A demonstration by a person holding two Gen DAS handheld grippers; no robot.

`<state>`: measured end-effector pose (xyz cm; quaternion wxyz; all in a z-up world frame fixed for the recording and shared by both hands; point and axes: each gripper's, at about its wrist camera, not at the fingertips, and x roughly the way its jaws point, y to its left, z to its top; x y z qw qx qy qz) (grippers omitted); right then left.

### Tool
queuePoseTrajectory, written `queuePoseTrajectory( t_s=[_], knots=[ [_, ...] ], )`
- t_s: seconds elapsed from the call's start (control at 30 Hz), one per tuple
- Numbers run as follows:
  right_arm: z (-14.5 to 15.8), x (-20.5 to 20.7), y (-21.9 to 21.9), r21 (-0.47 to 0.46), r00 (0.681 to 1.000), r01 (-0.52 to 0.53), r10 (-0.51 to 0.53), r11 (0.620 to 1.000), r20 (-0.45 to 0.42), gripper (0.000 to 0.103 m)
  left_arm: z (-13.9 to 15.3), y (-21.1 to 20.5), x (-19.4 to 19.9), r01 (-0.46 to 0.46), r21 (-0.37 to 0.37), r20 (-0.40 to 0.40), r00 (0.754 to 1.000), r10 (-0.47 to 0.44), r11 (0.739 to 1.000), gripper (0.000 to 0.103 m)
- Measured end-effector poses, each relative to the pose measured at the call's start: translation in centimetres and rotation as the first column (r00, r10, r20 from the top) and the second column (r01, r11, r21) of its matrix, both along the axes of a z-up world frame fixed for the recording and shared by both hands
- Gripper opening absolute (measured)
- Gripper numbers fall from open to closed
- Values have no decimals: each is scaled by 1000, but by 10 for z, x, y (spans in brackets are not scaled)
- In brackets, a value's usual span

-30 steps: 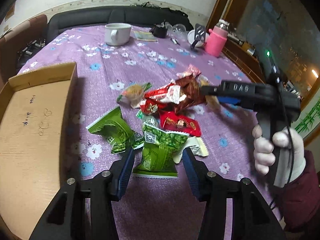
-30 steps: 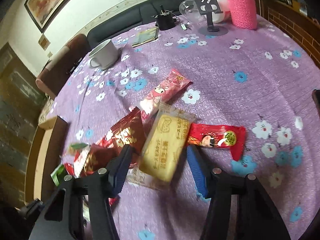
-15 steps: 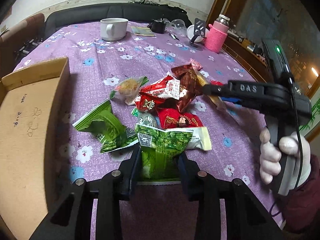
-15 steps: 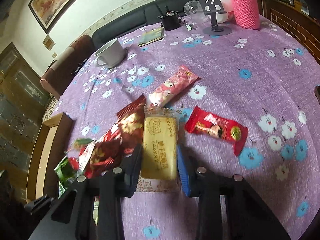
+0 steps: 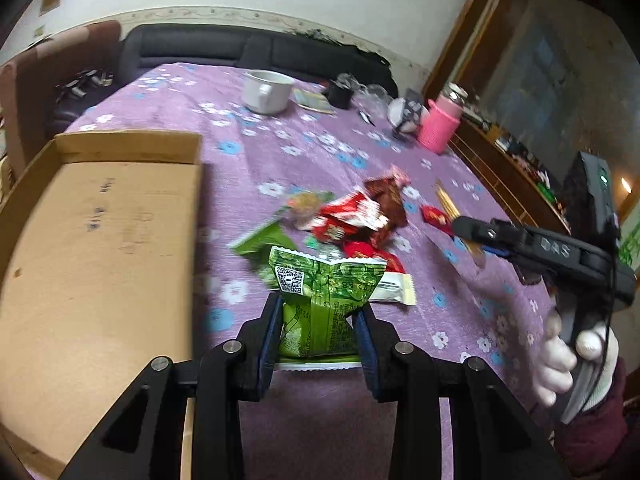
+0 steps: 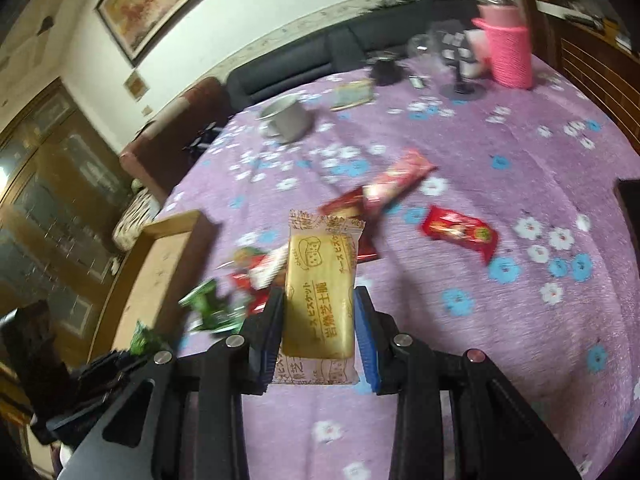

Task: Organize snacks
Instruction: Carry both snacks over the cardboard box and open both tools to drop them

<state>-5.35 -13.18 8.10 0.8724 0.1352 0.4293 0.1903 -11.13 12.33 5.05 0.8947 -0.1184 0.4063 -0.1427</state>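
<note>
**Both jaws loaded, packets clear of the pile**

I find the left gripper clamped on the green snack packet; its jaws have just been closing, and the pads now press the packet's sides. The packet stands upright between them, on the near side of the snack pile and right of the cardboard box.

The right gripper has likewise just been closing, and grips the yellow biscuit packet at its lower half (wrapper printed with a cheese figure). The packet sits upright, above the purple flowered surface, with the pile behind and to its left. A red packet lies flat to the pile's right, apart from it.

From the left wrist view I see the right gripper's body held in a white-gloved hand, right of the pile. The background is blurred.
</note>
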Motion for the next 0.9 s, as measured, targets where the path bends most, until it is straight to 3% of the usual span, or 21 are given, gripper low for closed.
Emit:
queuePoseTrajectory(
  t_s=[0.2, 0.47, 0.67, 0.9],
  knots=[
    [15, -19, 61, 21, 989, -149, 149, 989, 9, 33, 2, 53, -16, -126, 2, 8, 992, 126, 992, 37],
    [8, -32, 175, 73, 927, -366, 370, 928, -64, 33, -8, 122, -37, -267, -16, -16, 964, 267, 964, 37],
    [-5, -36, 233, 49, 889, -443, 446, 895, -102, 33, -18, 166, -47, -354, -18, -42, 934, 353, 935, 37],
    [-25, -40, 266, 23, 872, -466, 464, 884, -157, 33, -22, 179, -51, -362, -34, -45, 932, 361, 931, 38]
  ],
)
